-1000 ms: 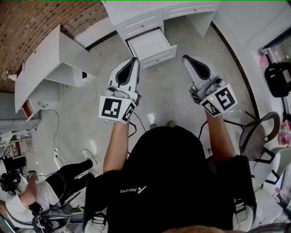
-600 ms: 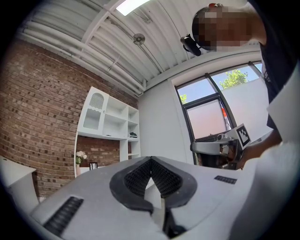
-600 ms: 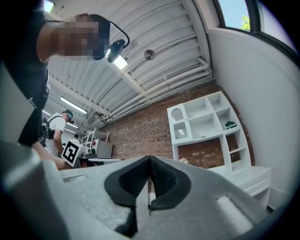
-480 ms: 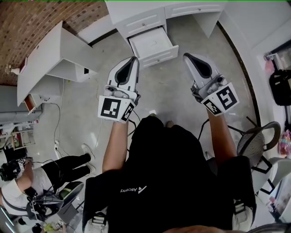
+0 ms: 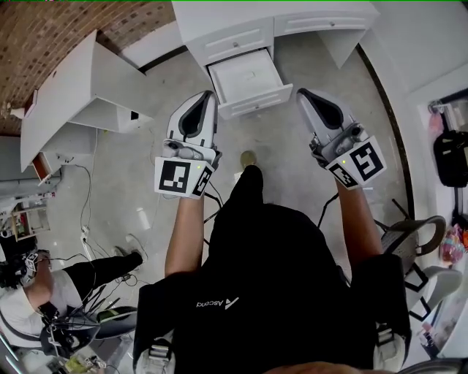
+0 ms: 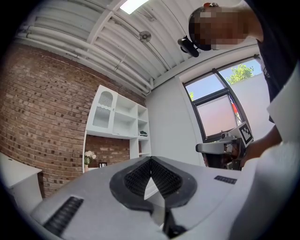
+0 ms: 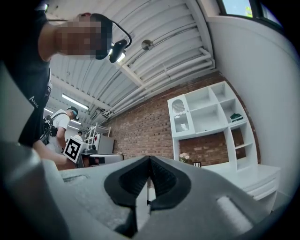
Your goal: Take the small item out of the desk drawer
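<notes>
White desk drawer (image 5: 256, 101), wide open, pale inside, contents indistinct.

Ahead of jaws: drawer (image 5: 245, 73) smooth white, probably painted wood. Ribbed matt black pads (image 6: 136, 176). Beyond them, rough red brick wall (image 6: 42, 108).

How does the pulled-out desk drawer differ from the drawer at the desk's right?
The pulled-out drawer juts from the desk and shows its inside; the right drawer is shut, showing only its front. The pulled-out drawer sits lower in its stack; the right drawer sits just under the desk top. Both are white.
</notes>
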A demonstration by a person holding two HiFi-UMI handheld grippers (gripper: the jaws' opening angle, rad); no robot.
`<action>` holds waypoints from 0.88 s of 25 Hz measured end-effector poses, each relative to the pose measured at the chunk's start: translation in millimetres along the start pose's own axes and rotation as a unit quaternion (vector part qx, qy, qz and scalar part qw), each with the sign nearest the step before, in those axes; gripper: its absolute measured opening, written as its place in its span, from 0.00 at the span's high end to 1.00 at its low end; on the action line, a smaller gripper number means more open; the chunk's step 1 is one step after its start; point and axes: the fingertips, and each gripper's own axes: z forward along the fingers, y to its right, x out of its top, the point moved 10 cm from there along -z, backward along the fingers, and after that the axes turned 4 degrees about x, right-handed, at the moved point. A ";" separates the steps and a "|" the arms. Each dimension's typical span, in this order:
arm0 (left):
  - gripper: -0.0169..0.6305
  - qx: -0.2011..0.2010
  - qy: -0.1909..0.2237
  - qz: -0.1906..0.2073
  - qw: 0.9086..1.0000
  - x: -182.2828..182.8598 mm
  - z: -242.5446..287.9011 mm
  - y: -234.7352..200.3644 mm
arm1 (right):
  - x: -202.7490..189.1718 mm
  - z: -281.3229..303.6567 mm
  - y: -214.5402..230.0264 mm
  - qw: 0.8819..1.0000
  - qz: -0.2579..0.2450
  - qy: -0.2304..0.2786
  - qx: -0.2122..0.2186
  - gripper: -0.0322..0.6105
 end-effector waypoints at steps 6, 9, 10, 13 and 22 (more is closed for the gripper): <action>0.98 -0.013 0.012 0.022 1.000 -23.0 63.5 -55.0 | -23.3 69.8 53.0 0.999 -0.020 -0.030 0.014 0.95; 0.97 -0.022 0.016 0.023 0.999 -34.7 92.1 -87.4 | -37.5 108.3 77.8 0.998 -0.024 -0.046 0.023 0.95; 0.97 -0.023 0.015 0.019 0.999 -38.9 101.1 -98.8 | -42.6 121.1 85.3 0.998 -0.024 -0.052 0.026 0.95; 0.98 -0.025 0.011 0.008 1.000 -52.7 127.7 -130.0 | -60.3 155.6 108.2 0.997 -0.019 -0.070 0.034 0.95; 0.97 -0.009 0.002 -0.044 0.999 -94.0 196.3 -183.9 | -114.7 217.1 182.4 0.990 -0.014 -0.121 0.064 0.95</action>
